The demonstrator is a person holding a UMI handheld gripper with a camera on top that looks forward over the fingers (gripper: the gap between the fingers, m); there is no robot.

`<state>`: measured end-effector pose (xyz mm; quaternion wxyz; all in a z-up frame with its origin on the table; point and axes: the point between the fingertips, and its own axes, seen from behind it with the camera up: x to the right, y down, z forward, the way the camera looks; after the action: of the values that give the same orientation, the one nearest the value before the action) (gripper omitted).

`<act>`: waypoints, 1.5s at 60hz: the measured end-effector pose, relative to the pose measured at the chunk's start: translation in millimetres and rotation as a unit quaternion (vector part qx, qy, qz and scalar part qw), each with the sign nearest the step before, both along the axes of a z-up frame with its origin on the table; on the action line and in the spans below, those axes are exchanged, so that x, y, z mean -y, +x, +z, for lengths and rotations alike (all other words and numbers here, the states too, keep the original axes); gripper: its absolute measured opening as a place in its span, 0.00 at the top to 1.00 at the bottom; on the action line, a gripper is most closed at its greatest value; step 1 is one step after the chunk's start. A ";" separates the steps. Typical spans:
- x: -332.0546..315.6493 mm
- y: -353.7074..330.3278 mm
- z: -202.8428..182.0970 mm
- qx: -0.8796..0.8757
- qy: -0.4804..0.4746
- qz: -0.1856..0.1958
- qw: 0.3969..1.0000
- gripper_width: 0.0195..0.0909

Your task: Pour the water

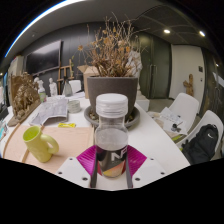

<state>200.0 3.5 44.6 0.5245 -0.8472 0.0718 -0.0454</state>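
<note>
Bottle between the fingers, cup waiting off to one side.

Fingers of the gripper point(111, 166) sit either side of a clear bottle point(111, 135) with a pale screw cap point(111, 102), their pink pads point(88, 156) against its lower body; they look clamped on it, though whether its base is clear of the table point(160, 135) I cannot tell. It seems to be thin plastic part-filled with water: fairly light, smooth and a little slippery, likely to dent under a hard squeeze, so a hold on the body below the shoulder suits it, with gentle pressure. The cap is still on, which would block any pour. Just beside the fingers stands a yellow-green mug point(40, 143), the likely receiver. Beyond the bottle sits a dark pot point(112, 92) of dried plants, with chairs point(186, 112) farther back.
</note>
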 end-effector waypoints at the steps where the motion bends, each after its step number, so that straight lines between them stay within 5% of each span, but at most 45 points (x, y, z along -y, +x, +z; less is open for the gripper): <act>1: 1.1 0.4 -1.9 0.001 -0.004 -0.001 1.000 0.68; 5: 7.4 -1.8 -8.8 0.002 -0.020 0.001 1.000 0.44; 9: 11.8 -5.1 -8.2 0.000 -0.024 0.005 1.000 0.05; 12: 15.5 -4.2 -4.3 0.003 -0.023 0.002 1.000 0.12; 38: 89.6 -38.8 57.7 0.012 -0.038 -0.025 0.999 0.07; 64: 198.2 -175.3 137.6 0.004 -0.056 -0.019 0.998 0.07; 90: 240.0 -281.9 169.8 0.035 -0.051 -0.013 0.998 0.07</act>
<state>-81.9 -236.5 214.5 0.4818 -0.8699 0.0616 -0.0852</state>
